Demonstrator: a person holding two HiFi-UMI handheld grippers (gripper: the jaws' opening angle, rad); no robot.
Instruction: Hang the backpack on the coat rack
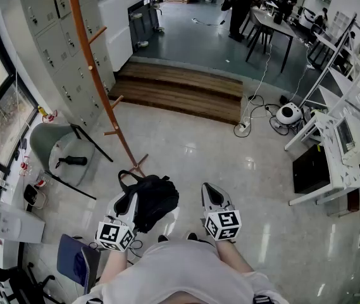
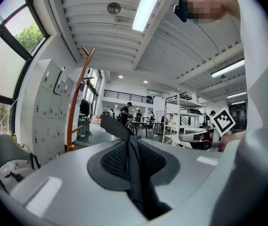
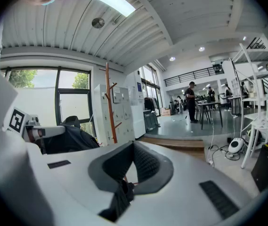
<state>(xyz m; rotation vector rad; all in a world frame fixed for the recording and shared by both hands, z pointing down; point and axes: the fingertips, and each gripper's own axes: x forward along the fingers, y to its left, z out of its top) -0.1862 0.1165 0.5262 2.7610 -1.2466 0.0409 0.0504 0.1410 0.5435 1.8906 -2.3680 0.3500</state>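
- Hanging from the left gripper (image 1: 128, 204), the black backpack (image 1: 151, 200) sits between the two grippers in the head view, just in front of the person's body and above the pale tiled floor (image 1: 230, 170).
- In the left gripper view the jaws are pressed together on a black strap (image 2: 134, 173) of the backpack. The strap runs up through the pads and folds over past their tips.
- The right gripper (image 1: 210, 192) is held beside the backpack without touching it. In its own view the jaws stand a little apart, with a sliver of floor showing between the pads. A dark scrap low in the throat cannot be identified.
- The right gripper view shows the bag's bulk at far left, close against the left gripper.
- The coat rack (image 1: 97, 75), an orange-brown wooden pole with short pegs, stands ahead and to the left. Its foot is on the floor just beyond the backpack, and the bag is clear of it.
- Grey lockers (image 1: 59, 43) line the wall behind the rack, and a grey chair (image 1: 56, 147) sits to its left.
- Wooden steps (image 1: 180, 90) cross the floor further ahead, and a white cart (image 1: 331, 151) stands at right.
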